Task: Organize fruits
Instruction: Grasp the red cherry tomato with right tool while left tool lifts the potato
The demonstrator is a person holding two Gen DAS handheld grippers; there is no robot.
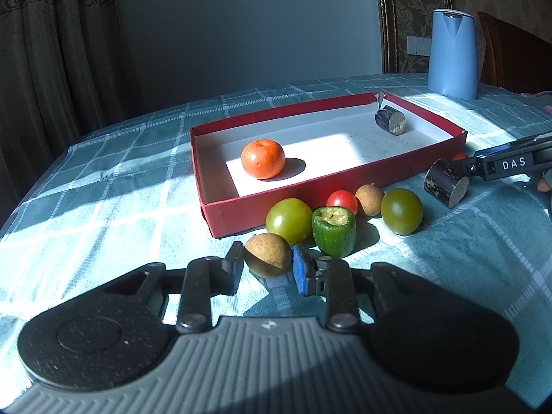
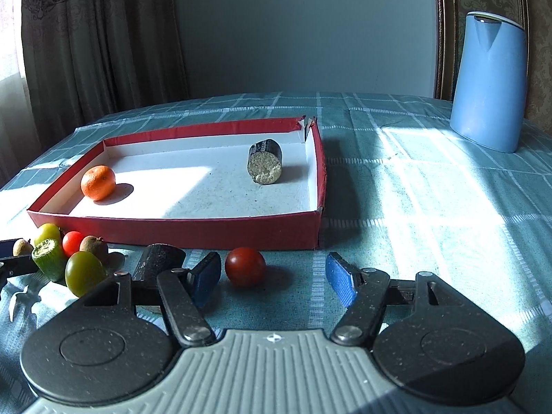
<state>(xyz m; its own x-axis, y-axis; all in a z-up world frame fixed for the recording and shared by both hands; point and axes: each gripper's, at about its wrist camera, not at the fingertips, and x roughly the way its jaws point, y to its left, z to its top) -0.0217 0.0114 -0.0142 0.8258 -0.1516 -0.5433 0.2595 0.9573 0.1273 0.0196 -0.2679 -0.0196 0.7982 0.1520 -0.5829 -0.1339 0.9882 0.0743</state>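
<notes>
A red box holds an orange mandarin and a dark cylinder piece. In front of it lie two green tomatoes, a green cucumber piece, a red cherry tomato, a brown longan and another dark cylinder. My left gripper has its fingers closed around a brown longan on the cloth. My right gripper is open, with a red cherry tomato between its fingers, nearer the left one.
A blue kettle stands at the back right on the teal checked tablecloth. A dark wooden chair and curtains are behind the table. The table edge curves at the far left.
</notes>
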